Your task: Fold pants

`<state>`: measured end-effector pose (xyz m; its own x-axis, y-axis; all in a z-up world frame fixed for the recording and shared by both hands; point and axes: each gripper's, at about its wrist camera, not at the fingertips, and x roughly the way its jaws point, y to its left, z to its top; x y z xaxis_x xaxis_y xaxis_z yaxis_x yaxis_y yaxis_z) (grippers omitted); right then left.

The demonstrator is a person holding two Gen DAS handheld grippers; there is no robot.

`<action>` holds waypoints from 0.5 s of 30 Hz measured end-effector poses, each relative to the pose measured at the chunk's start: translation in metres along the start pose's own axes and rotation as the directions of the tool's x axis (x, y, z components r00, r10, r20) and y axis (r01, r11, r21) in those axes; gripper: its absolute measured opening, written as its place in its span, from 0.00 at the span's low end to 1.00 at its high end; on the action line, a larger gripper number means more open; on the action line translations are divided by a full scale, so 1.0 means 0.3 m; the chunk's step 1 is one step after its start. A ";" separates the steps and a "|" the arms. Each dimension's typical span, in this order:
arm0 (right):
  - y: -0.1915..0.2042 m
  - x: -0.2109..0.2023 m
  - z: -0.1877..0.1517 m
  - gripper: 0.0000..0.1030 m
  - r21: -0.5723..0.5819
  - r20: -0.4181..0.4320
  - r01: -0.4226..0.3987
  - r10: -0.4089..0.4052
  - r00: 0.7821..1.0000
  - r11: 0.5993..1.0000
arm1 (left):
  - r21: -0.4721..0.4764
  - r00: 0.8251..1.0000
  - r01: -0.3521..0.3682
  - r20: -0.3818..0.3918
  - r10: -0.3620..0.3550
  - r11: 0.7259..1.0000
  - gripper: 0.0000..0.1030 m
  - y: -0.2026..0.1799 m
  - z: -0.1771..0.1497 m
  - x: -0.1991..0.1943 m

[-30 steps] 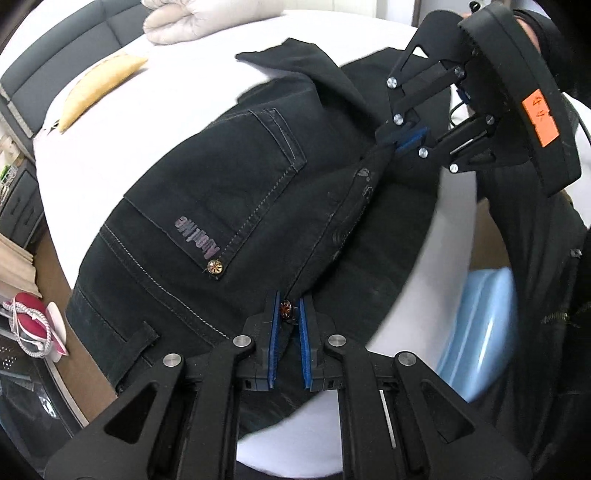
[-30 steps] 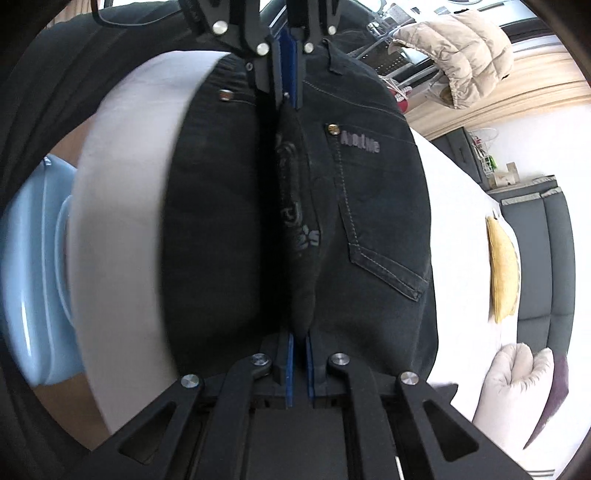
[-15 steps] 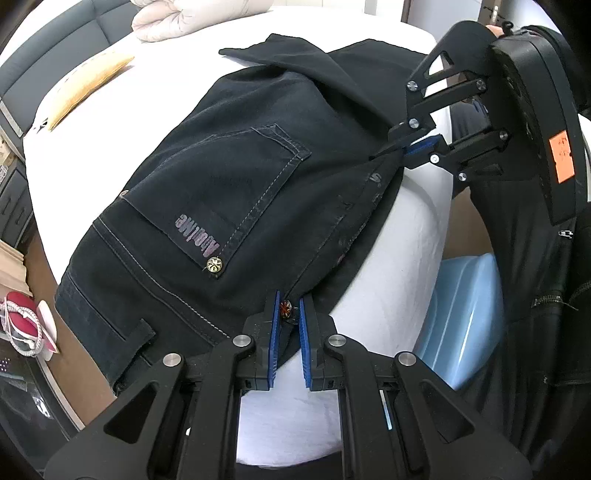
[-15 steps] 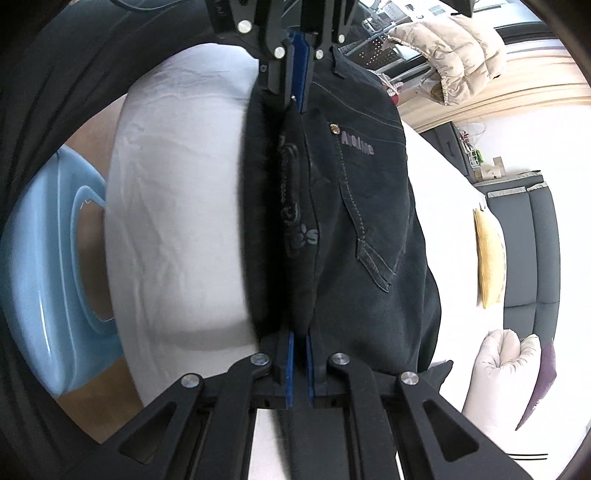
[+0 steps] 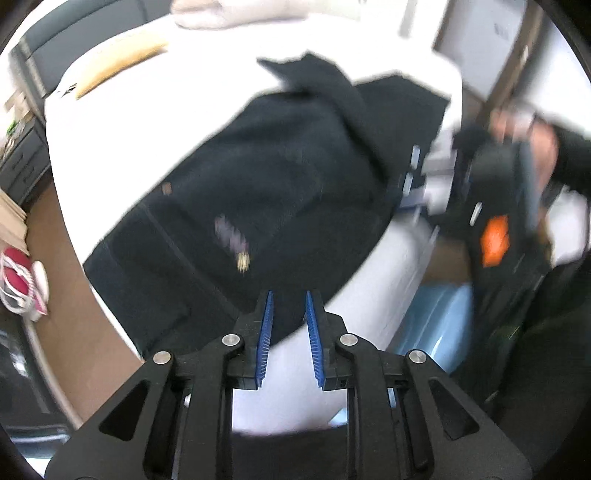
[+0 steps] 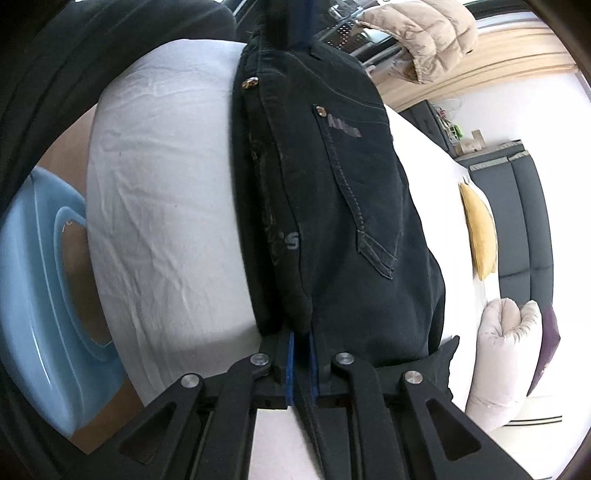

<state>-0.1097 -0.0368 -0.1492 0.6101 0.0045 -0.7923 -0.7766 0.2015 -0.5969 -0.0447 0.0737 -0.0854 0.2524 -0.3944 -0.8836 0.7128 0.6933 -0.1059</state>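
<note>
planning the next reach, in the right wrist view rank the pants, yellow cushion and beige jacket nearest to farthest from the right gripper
1. Pants, clamped in the right gripper.
2. Yellow cushion, far to the right, on the white surface.
3. Beige jacket, top right, beyond the surface.

The left claw [image 5: 288, 295] is open, its blue pads apart with nothing between them. Black pants [image 5: 258, 199] lie on the white surface [image 5: 399, 266]. At three o'clock, the blurry right claw [image 5: 417, 184] is by the pants' edge.
</note>
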 end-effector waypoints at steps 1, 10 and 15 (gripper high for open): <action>0.010 -0.001 -0.001 0.10 -0.001 -0.001 0.009 -0.009 1.000 1.000 | -0.018 0.999 0.011 0.031 -0.011 1.000 0.17 0.002 0.030 -0.008; 0.013 -0.016 -0.015 0.29 0.082 0.025 0.061 -0.063 0.998 0.995 | -0.187 0.999 -0.025 -0.038 0.018 0.982 0.17 0.018 0.172 0.364; -0.086 -0.148 -0.110 0.97 0.320 0.129 0.031 -0.076 0.989 0.947 | -0.290 1.000 0.016 0.015 -0.012 0.957 0.17 0.052 0.165 0.361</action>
<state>-0.1220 -0.0744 -0.1028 0.6826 0.1159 -0.7215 -0.6662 0.5045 -0.5492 0.0261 0.0120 -0.1603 0.2530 -0.4118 -0.8755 0.4960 0.8321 -0.2481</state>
